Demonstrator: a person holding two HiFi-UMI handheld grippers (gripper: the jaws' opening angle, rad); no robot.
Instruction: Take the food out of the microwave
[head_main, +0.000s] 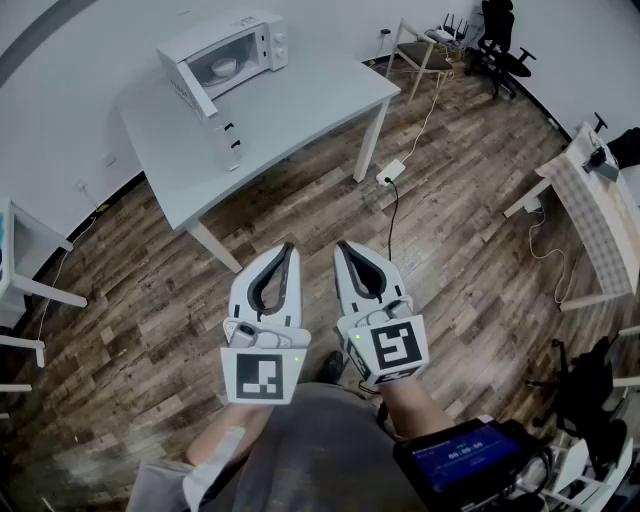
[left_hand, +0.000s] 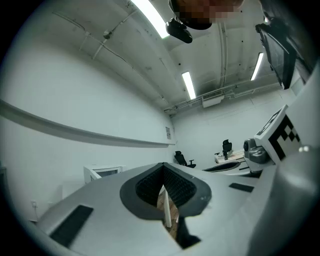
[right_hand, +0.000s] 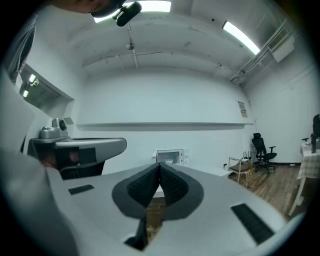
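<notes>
White bowl (head_main: 224, 67), contents unclear, inside open white microwave (head_main: 228, 30) on grey table (head_main: 300, 110), left gripper (head_main: 288, 249) and right gripper (head_main: 341, 248) closed, empty.

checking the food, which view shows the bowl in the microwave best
Head view: the bowl is visible inside the open microwave. Right gripper view shows the microwave tiny, bowl unclear; left gripper view catches only part of it.
</notes>
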